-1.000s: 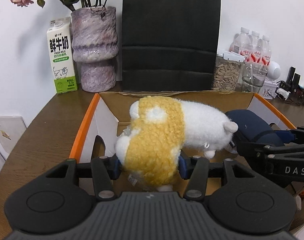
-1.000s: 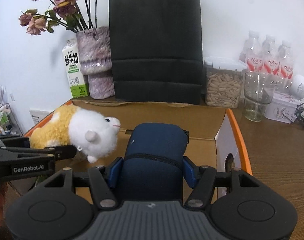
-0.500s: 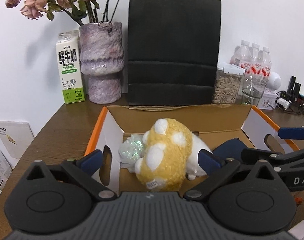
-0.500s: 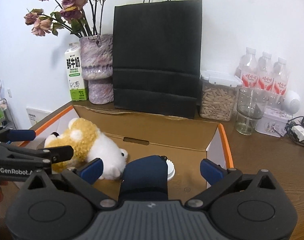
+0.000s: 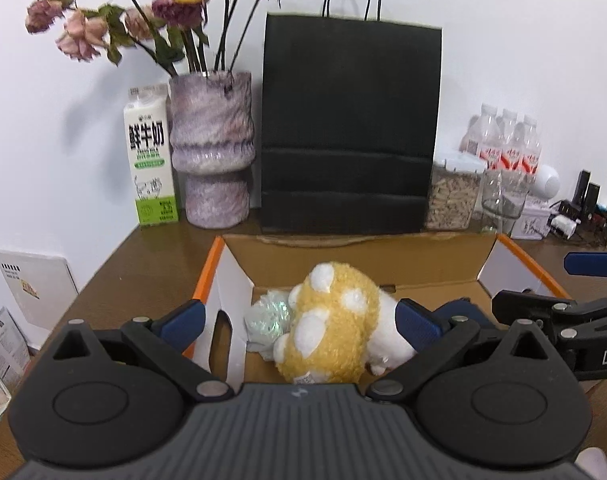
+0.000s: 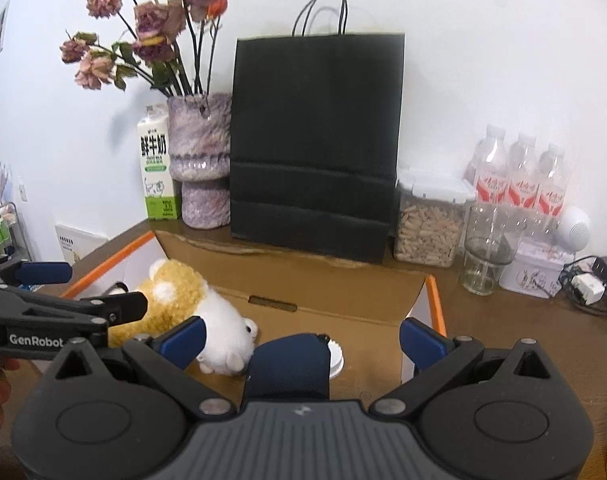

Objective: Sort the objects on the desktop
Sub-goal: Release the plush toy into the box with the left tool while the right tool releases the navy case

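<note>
A yellow and white plush toy [image 5: 335, 324] lies on the floor of the orange-rimmed cardboard box [image 5: 209, 276], beside a crumpled pale green wrapper [image 5: 267, 318]. My left gripper [image 5: 301, 322] hangs open above the toy, its blue pads well apart and touching nothing. In the right wrist view the same plush toy [image 6: 207, 316] lies left of a navy blue pouch [image 6: 289, 364], which rests in the cardboard box [image 6: 433, 300] next to a white round lid [image 6: 335, 358]. My right gripper [image 6: 301, 340] is open above the pouch, holding nothing.
Behind the box stand a milk carton [image 5: 151, 156], a purple vase [image 5: 213, 152] of dried roses, a black paper bag [image 5: 349, 124], a jar of seeds [image 6: 429, 224], a glass [image 6: 483, 254], water bottles [image 6: 519, 178] and a small tin [image 6: 535, 270]. Cables and a plug [image 6: 587, 282] lie far right.
Both grippers opened and let go: the plush toy and the blue pouch dropped to the box floor. Both grippers have since risen and drawn back, so the box looks lower.
</note>
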`<state>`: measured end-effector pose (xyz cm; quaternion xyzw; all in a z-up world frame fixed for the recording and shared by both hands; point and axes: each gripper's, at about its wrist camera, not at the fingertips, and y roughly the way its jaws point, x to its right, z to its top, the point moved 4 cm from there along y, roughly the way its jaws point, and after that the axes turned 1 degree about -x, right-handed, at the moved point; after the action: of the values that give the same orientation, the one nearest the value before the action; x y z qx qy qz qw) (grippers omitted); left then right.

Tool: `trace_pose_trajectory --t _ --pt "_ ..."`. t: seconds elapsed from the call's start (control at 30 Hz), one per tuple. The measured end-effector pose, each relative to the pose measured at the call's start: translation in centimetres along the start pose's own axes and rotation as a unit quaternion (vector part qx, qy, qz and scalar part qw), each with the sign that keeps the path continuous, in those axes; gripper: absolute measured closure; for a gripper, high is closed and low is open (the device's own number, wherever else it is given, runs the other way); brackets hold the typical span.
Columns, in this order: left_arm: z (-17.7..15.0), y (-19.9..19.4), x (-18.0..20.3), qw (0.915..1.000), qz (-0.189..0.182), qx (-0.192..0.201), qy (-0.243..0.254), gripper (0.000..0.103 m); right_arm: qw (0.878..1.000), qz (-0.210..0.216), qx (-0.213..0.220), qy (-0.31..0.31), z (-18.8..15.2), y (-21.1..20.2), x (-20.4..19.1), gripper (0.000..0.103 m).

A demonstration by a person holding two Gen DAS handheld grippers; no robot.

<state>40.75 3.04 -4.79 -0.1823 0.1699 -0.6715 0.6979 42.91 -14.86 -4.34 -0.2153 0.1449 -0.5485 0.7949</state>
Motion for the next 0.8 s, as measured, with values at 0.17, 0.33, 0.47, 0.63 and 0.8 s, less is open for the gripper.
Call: trace_pose_trajectory --t 0.17,0.33,0.47,0.63,0.8 --pt "0.2 -2.3 0.1 0.9998 -0.002 0.021 -0.006 0.000 1.000 -0.001 0.024 0.003 0.8 -2.3 0.0 0.000" --pt "0.0 -4.7 -0.1 0.9994 0.003 0.031 -0.013 0.000 0.999 -0.001 0.036 0.003 0.6 -4.8 -0.3 0.000" --pt "-0.5 -6.8 -0.1 0.9992 0.000 0.037 -0.014 0.000 0.999 0.000 0.045 -0.001 0.0 -7.1 -0.8 0.000" --pt "-1.7 -9.5 0.2 0.9989 -0.006 0.043 -0.015 0.000 0.999 0.000 0.053 -0.001 -1.1 -9.9 -1.4 0.000" --pt "-3.3 -12.3 0.2 0.9987 -0.012 0.049 -0.012 0.000 0.998 0.002 0.055 0.002 -2.8 -12.5 -2.1 0.000"
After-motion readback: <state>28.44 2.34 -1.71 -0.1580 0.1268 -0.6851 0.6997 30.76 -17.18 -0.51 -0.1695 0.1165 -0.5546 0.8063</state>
